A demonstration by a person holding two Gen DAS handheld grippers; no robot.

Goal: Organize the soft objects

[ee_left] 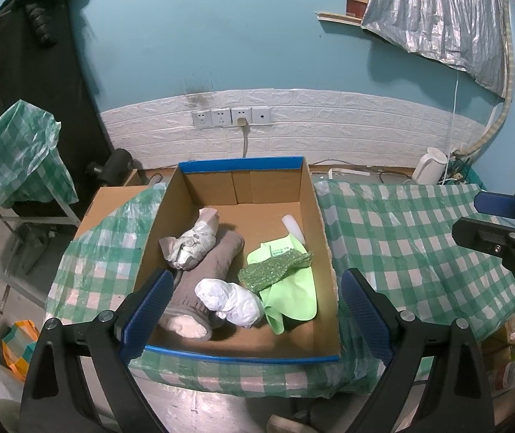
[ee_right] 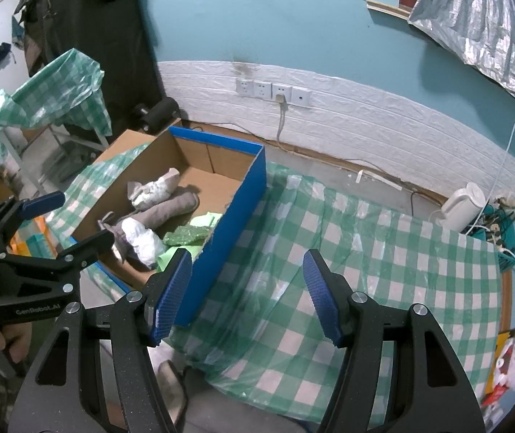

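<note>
Jaws: left gripper (ee_left: 255, 310) apart, empty; right gripper (ee_right: 246, 294) apart, empty.
Cardboard box (ee_left: 329, 252), frame centre, holds, left to right:
- grey rolled towel (ee_left: 206, 267): soft, light; pinch mid-roll.
- white bundle (ee_left: 232, 299): crushable.
- green cloth (ee_left: 293, 299): limp, likely slippery; pinch a fold.

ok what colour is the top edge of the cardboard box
Blue, running along the rim of the cardboard box; clearest in the left wrist view.
</note>
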